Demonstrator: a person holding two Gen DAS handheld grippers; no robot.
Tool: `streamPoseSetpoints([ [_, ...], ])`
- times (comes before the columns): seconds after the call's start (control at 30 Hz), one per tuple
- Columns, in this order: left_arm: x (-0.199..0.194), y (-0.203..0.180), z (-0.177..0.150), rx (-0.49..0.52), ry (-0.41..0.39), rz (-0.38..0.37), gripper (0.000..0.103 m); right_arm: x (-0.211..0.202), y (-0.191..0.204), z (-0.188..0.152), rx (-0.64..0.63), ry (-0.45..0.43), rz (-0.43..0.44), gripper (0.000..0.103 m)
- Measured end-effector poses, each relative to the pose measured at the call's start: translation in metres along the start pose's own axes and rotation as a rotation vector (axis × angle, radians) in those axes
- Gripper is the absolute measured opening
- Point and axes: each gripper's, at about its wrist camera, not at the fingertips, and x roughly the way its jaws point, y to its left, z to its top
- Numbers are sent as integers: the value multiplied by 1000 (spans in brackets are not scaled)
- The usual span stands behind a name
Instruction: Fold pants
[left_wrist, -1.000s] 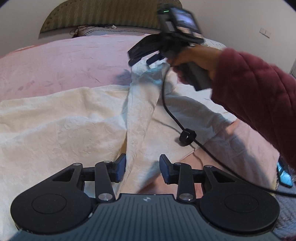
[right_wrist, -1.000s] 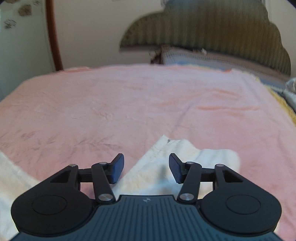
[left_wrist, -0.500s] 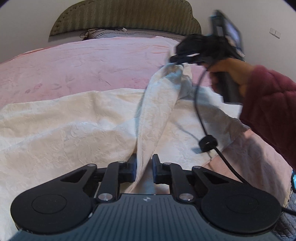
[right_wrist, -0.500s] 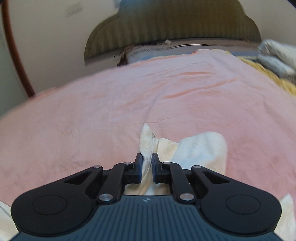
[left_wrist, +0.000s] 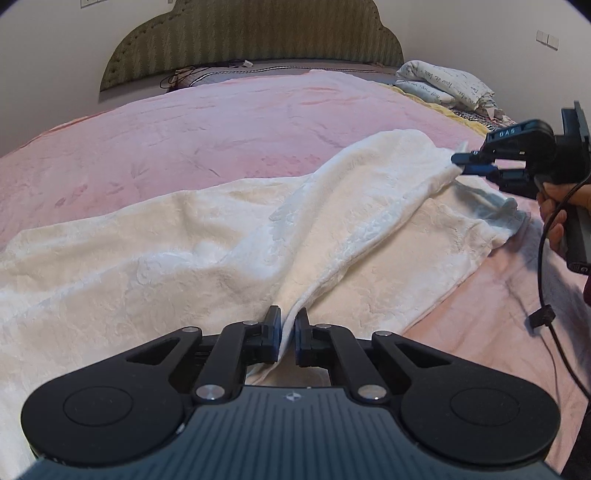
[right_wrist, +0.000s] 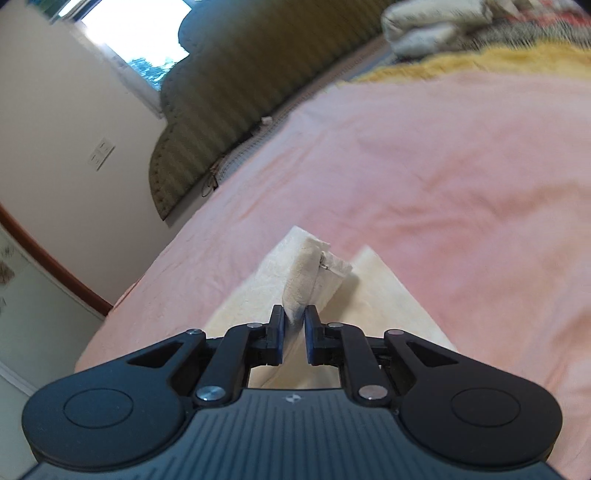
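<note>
Cream-white pants (left_wrist: 192, 243) lie spread across the pink bed. My left gripper (left_wrist: 287, 334) is shut on the near edge of one pant leg. That leg stretches as a raised ridge to the right. My right gripper (left_wrist: 466, 164) is shut on its far end, lifted above the bed. In the right wrist view my right gripper (right_wrist: 294, 330) pinches a bunched cream cuff (right_wrist: 316, 275), with more of the pants below it.
The pink blanket (left_wrist: 207, 125) covers the bed. A green padded headboard (left_wrist: 251, 33) stands at the back. Folded bedding (left_wrist: 447, 86) and a yellow blanket sit at the far right. A black cable (left_wrist: 545, 295) hangs from the right gripper.
The right gripper has swung out to the right with the pant leg end, stretching the leg between both grippers. Both grippers shut on fabric a second ago and stay shut.
</note>
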Motion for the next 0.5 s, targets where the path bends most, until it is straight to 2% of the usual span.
streamPoseSetpoints([
  [0.1,1,-3,1,9,-2,11,15,12,-16,-6,91,14,30,16],
  [0.17,0,-8,0,23,-10,24,15,18,-19,-6,124,8,51,29],
  [0.27,1,-15,0,61,-29,47,15,28,-17,-3,132,-12,61,34],
  [0.33,2,-19,-1,94,-46,58,16,32,-15,-2,122,-23,66,30],
  [0.37,2,-20,-2,113,-54,68,16,31,-14,-1,114,-27,65,16],
  [0.4,1,-23,-3,134,-63,82,7,28,-14,-1,111,-34,72,10],
  [0.5,-3,-30,-9,201,-109,113,1,4,-13,0,109,-82,125,8],
])
